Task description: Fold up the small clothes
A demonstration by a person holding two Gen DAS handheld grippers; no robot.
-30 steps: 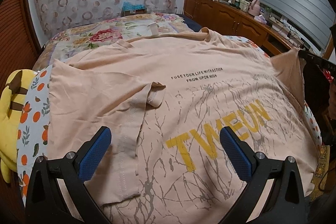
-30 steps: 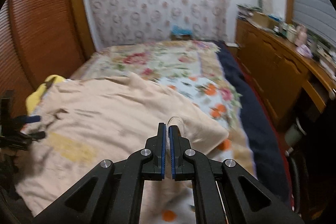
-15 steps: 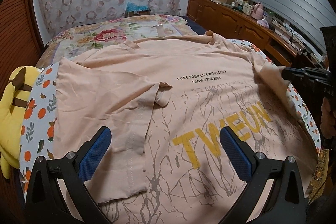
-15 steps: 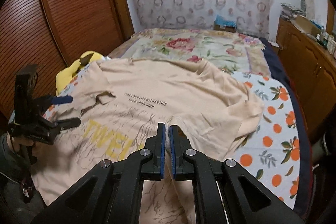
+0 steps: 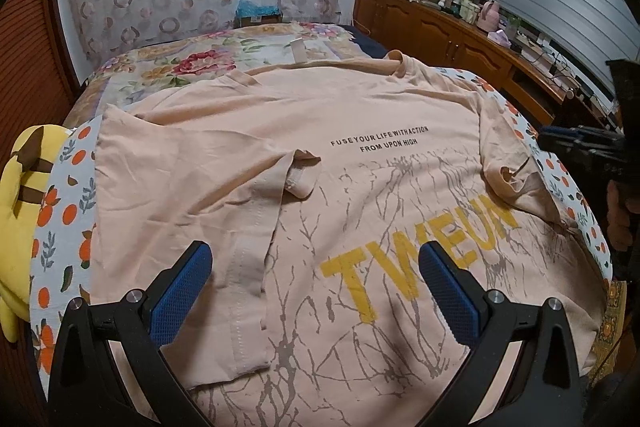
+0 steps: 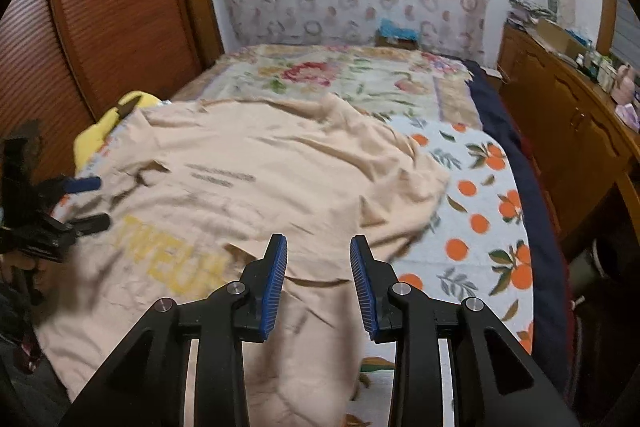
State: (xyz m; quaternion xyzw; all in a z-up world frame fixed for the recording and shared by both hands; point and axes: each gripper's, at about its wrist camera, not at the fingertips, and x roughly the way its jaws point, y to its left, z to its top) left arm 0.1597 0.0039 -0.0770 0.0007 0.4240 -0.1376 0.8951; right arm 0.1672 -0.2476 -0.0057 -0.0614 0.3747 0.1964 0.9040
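Observation:
A peach T-shirt [image 5: 360,195] with yellow letters lies spread front-up on the bed. Its left sleeve [image 5: 256,211] is folded in over the body. The right sleeve [image 5: 516,179] also lies folded in, crumpled, on the chest. My left gripper [image 5: 316,263] hovers open over the shirt's lower part with nothing between its blue pads [image 5: 188,287]. In the right wrist view my right gripper [image 6: 319,247] is above the shirt [image 6: 280,163] near its right side. Its jaws are opening, and no cloth is between them. It also shows at the right edge of the left wrist view as the right gripper [image 5: 576,143].
A yellow plush toy [image 5: 24,195] lies at the bed's left edge. The orange-print sheet [image 6: 480,207] and a floral blanket [image 5: 200,63] cover the bed. A wooden dresser [image 5: 460,39] with clutter runs along the right, a slatted wardrobe door [image 6: 100,27] along the left.
My right gripper carried the right sleeve inward over the shirt, then parted its jaws and let it drop. My left gripper stayed open and still.

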